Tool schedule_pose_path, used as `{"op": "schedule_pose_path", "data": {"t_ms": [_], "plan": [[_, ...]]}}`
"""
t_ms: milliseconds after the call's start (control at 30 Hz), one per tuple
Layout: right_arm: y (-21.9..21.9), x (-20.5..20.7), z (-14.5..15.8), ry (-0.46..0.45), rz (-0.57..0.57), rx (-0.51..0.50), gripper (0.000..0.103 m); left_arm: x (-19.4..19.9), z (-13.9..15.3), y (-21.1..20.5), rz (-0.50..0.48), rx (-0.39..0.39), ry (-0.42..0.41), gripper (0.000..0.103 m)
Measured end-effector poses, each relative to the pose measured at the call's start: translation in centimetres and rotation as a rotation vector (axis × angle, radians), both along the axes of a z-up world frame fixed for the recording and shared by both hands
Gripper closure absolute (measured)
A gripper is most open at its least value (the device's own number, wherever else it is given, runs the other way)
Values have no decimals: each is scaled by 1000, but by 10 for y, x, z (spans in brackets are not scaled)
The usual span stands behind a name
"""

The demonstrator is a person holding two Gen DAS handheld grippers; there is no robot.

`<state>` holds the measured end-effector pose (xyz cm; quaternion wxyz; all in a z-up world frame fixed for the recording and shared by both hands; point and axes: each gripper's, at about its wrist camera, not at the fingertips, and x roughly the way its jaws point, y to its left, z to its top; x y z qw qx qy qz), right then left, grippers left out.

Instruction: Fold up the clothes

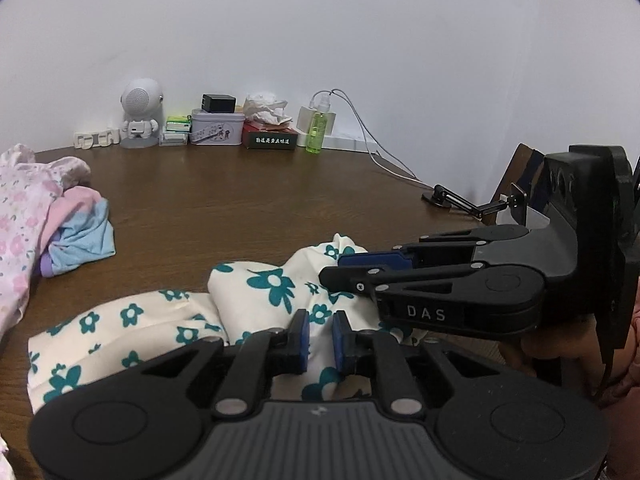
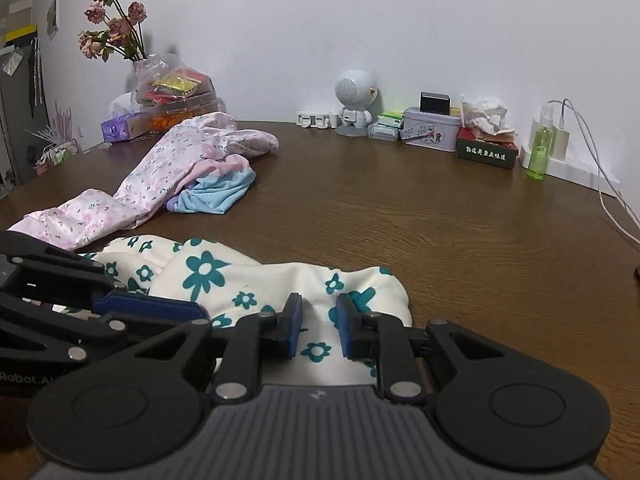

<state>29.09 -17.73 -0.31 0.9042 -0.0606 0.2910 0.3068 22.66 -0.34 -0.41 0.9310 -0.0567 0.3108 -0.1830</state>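
Observation:
A cream garment with teal flowers (image 1: 256, 292) lies crumpled on the brown table, also in the right wrist view (image 2: 256, 280). My left gripper (image 1: 320, 338) hovers over it with a narrow gap between its blue pads, cloth showing between them. My right gripper (image 2: 318, 330) is partly open over the garment's right end. The right gripper shows from the side in the left wrist view (image 1: 344, 268), fingers close together over the cloth. The left gripper shows at the left of the right wrist view (image 2: 160, 308).
A pink floral garment (image 2: 160, 176) and a pink and blue one (image 2: 218, 188) lie at the left. Along the wall stand a white robot speaker (image 2: 354, 100), tins and boxes (image 2: 432, 130), a green bottle (image 2: 538, 156), cables (image 2: 604, 184) and a vase of flowers (image 2: 116, 24).

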Motion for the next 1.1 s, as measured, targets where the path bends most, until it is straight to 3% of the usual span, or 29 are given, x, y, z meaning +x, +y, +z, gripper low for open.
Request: {"op": "schedule_pose_path", "data": {"t_ms": [100, 167, 233, 400, 500, 600, 700, 767, 833, 900, 1000, 1100], "plan": [[-17, -6, 17, -8, -9, 76, 78, 7, 20, 17, 1, -104, -20, 85], [-31, -13, 30, -20, -13, 118, 71, 14, 30, 25, 24, -131, -35, 85], [-38, -16, 34, -7, -3, 119, 60, 24, 34, 29, 46, -122, -31, 87], [-32, -20, 10, 47, 24, 45, 59, 39, 5, 30, 85, -68, 61, 88], [-27, -25, 0, 42, 22, 35, 59, 37, -7, 38, 101, -102, 65, 87], [-24, -29, -3, 32, 13, 18, 58, 31, -5, 29, 97, -39, 35, 87], [-24, -30, -2, 17, 14, 12, 58, 30, 2, 27, 100, -33, 26, 85], [-28, -33, 4, 1, 4, 19, 44, 23, 12, 34, 122, -64, 9, 66], [-39, -39, 16, -22, -22, 53, 16, 6, 25, 45, 157, -99, -37, 20], [-56, -49, 27, -33, -29, 126, 0, -16, 36, 57, 187, -119, -82, 2], [-79, -66, 39, -36, -52, 203, 0, -47, 42, 65, 213, -108, -87, 0], [-92, -82, 37, -11, -90, 206, 0, -67, 39, 65, 236, -98, -61, 0]]}}
